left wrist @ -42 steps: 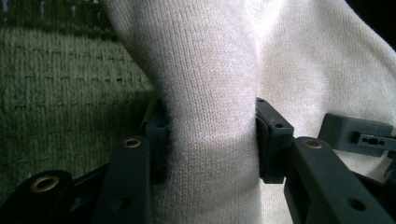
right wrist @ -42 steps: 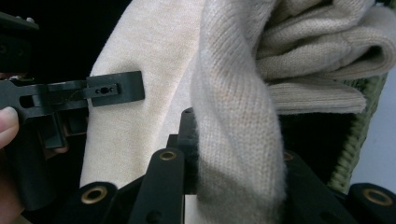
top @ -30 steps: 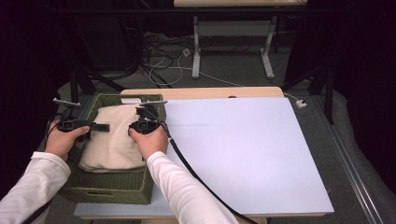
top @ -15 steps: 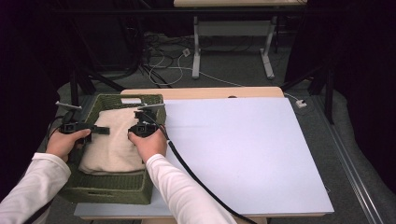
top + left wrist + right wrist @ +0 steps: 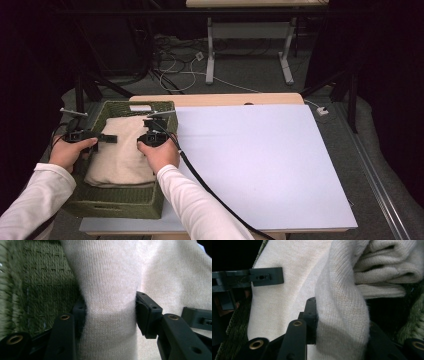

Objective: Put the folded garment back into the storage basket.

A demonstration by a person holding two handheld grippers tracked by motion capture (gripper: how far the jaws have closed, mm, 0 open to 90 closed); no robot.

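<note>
Both grippers, left (image 5: 110, 315) and right (image 5: 337, 322), pinched bunched folds of the cream knit sweater (image 5: 122, 150) lying in the green basket (image 5: 120, 202) at the table's left edge, a soft, light, floppy garment probably best held at opposite edges.

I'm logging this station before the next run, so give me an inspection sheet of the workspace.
Surface: white board on a wooden table, bare.
Job's things: folded beige sweater in a green woven basket at the table's left.
Clutter: nothing seen.
Grippers: left gripper and right gripper each pinch a fold of the sweater.
Cables: black cable trails across the board; more on the floor behind.
Surroundings: dark curtains, another table's legs.
</note>
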